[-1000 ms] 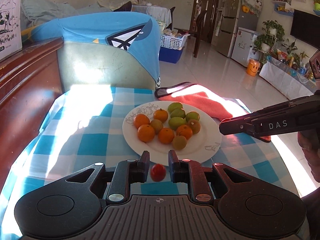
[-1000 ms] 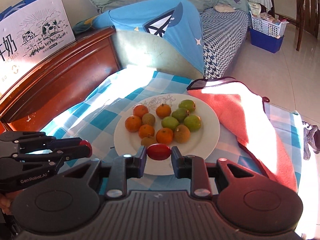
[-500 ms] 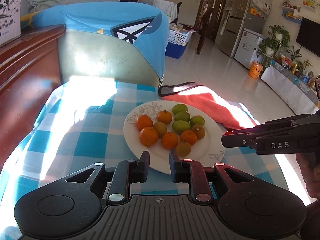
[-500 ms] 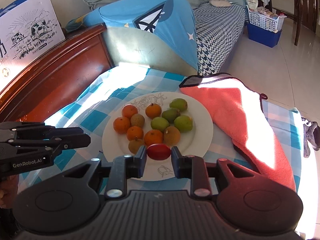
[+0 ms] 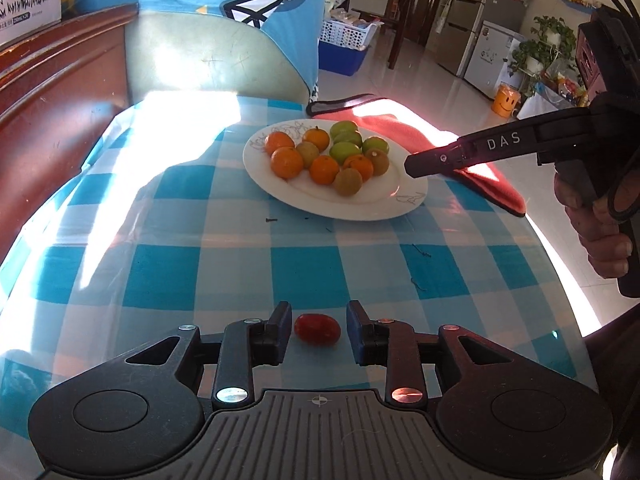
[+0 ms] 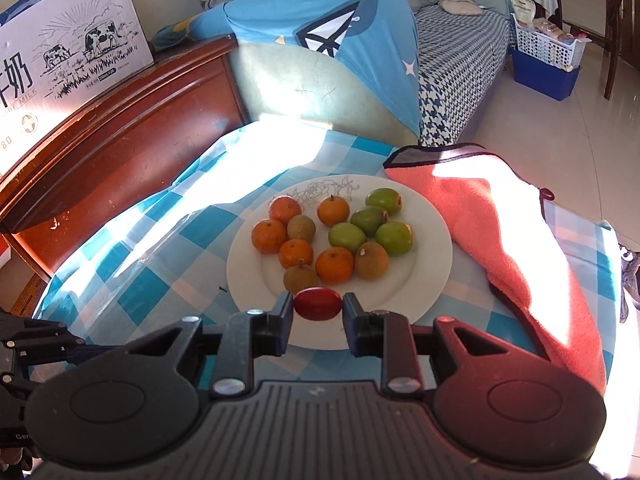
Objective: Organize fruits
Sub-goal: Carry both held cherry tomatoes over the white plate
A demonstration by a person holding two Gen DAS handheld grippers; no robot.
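A white plate (image 5: 384, 204) (image 6: 430, 276) holds several orange, green and brown fruits on the blue checked tablecloth. My left gripper (image 5: 316, 328) is open, its jaws on either side of a small red tomato (image 5: 317, 329) that lies on the cloth, with gaps on both sides. My right gripper (image 6: 317, 304) is shut on another red tomato (image 6: 318, 303) and holds it over the plate's near rim. The right gripper also shows in the left wrist view (image 5: 416, 164), at the plate's right edge.
A coral-pink towel (image 6: 512, 240) lies right of the plate. A dark wooden bed frame (image 6: 120, 148) runs along the left. A blue-covered cushion (image 5: 224, 36) stands behind the table. The left gripper's body (image 6: 36, 348) shows at the lower left.
My left gripper has pulled back from the plate toward the near table edge and opened wider around a tomato on the cloth. The right gripper has kept its tomato and moved slightly over the plate.
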